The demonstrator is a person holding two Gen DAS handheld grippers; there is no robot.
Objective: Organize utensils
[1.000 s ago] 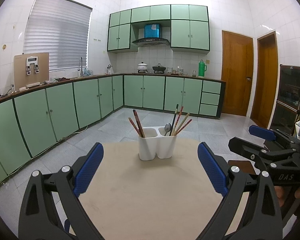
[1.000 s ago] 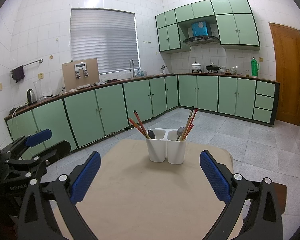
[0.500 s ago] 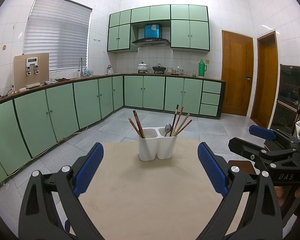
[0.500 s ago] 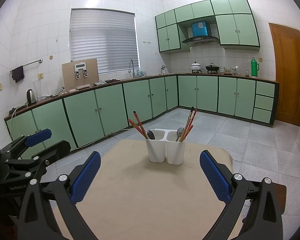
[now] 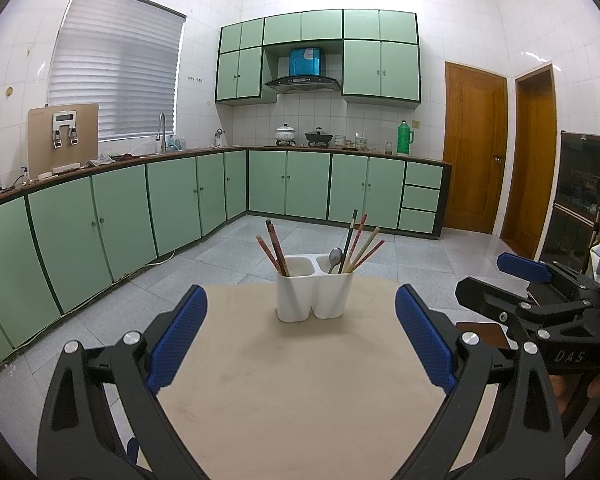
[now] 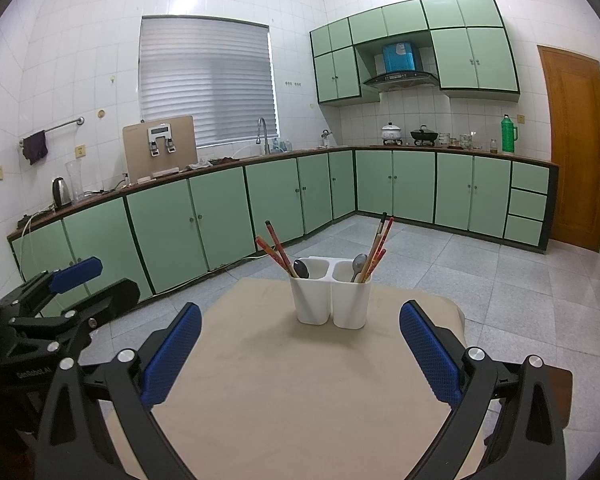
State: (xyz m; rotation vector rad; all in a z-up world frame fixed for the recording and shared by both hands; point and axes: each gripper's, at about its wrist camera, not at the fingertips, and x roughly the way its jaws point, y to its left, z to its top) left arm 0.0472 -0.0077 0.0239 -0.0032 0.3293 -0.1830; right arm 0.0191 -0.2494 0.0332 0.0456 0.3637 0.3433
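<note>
A white two-compartment utensil holder (image 5: 314, 294) stands at the far side of a beige table (image 5: 292, 392); it also shows in the right wrist view (image 6: 331, 296). Its left compartment holds red chopsticks (image 5: 274, 248) and a dark spoon (image 6: 301, 269). Its right compartment holds a metal spoon (image 5: 334, 258) and several chopsticks (image 5: 360, 246). My left gripper (image 5: 300, 344) is open and empty, well short of the holder. My right gripper (image 6: 300, 356) is open and empty, also short of it. Each gripper shows at the edge of the other's view.
Green kitchen cabinets (image 5: 172, 208) run along the walls behind the table, with a tiled floor (image 5: 400, 256) between. Wooden doors (image 5: 474, 160) stand at the right. A dark wooden surface (image 6: 558, 396) shows beside the table's right edge.
</note>
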